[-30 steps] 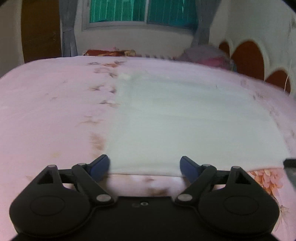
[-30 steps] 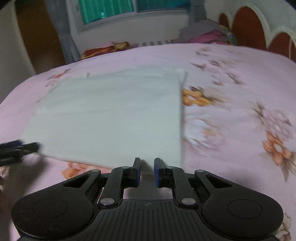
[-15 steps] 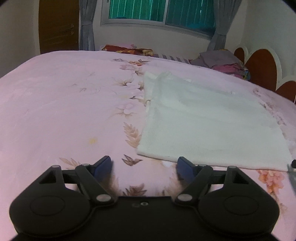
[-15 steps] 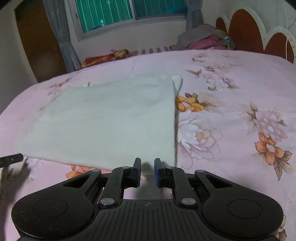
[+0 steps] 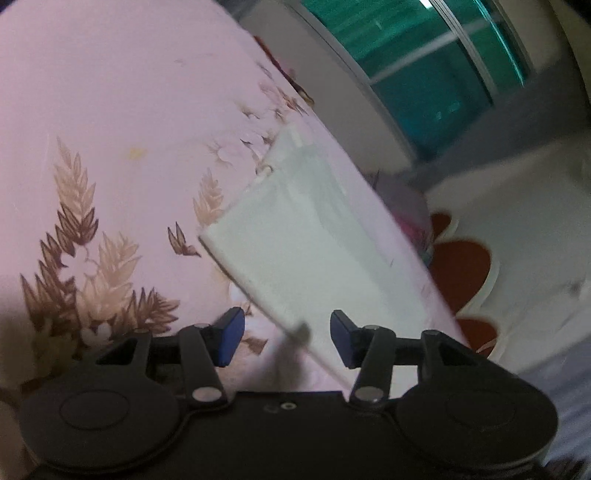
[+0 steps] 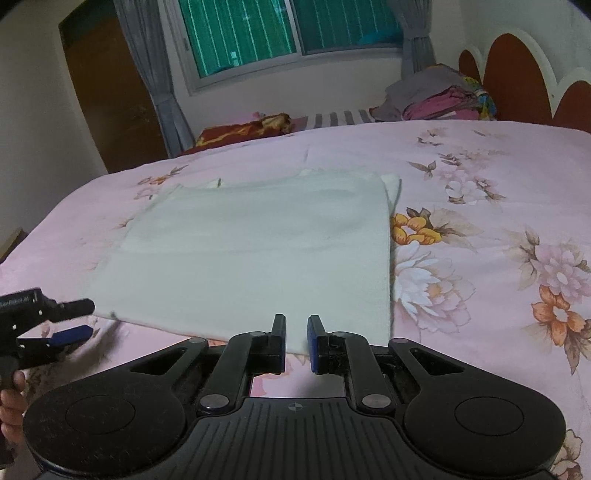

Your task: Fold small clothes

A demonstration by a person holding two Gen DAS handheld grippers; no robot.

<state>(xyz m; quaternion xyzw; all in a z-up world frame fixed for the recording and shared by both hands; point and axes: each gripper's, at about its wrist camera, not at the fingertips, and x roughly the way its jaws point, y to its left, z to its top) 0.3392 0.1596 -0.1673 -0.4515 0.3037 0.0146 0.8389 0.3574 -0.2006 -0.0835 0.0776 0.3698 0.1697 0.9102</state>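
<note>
A white folded garment (image 6: 258,251) lies flat on the pink floral bedsheet (image 6: 480,206), window (image 6: 280,33) beyond.

**Dim room, one blurred view**

The light was low and pinkish, and the teal window (image 6: 291,33) glowed without casting much onto the bed (image 6: 480,155). The right wrist view was fairly sharp, with straight lines bowed toward its dark corners. The left wrist view was tilted and smeared, the white cloth (image 5: 314,251) soft-edged. Soft shadows pooled under both gripper bodies. There was no glare.
</note>
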